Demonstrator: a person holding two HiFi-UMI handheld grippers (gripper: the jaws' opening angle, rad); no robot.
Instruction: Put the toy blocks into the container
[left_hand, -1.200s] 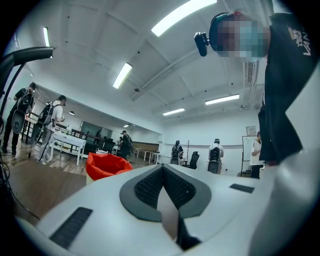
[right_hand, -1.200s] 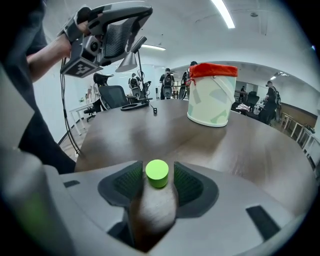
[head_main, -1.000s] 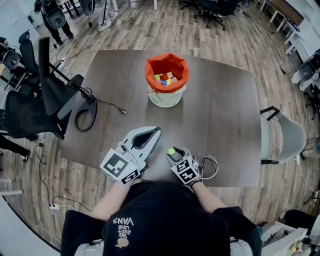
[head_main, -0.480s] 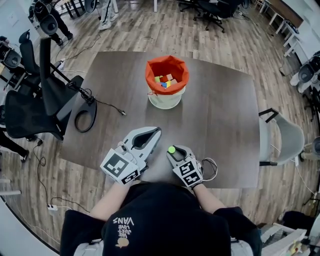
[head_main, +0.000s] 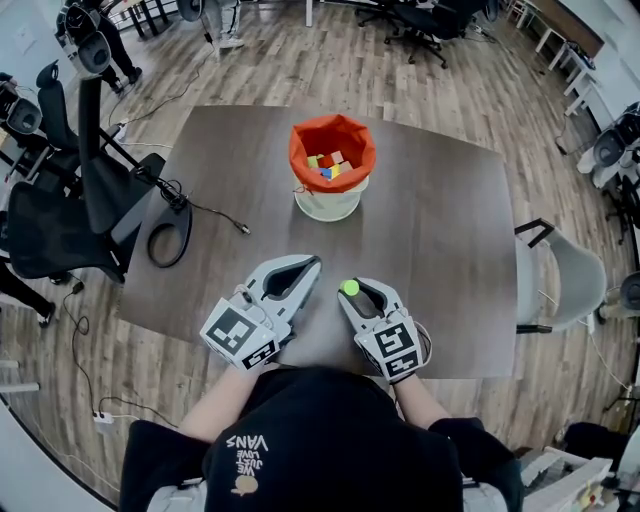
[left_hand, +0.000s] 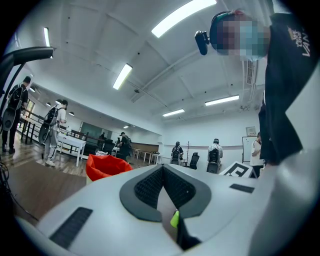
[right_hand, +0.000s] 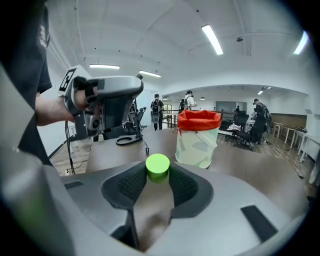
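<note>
The right tool (head_main: 352, 293) clamps the green block (right_hand: 158, 166) by its tips, so it could slip before the 12 o'clock container (head_main: 330, 199).

Status: green cylinder block (head_main: 349, 287) gripped, container (head_main: 330, 204) loaded.
I read the block upright in my right gripper (head_main: 354, 292), whose jaws have just been closing onto it; the orange-lined white container stands upright beyond, holding several coloured blocks (head_main: 327, 162).
</note>
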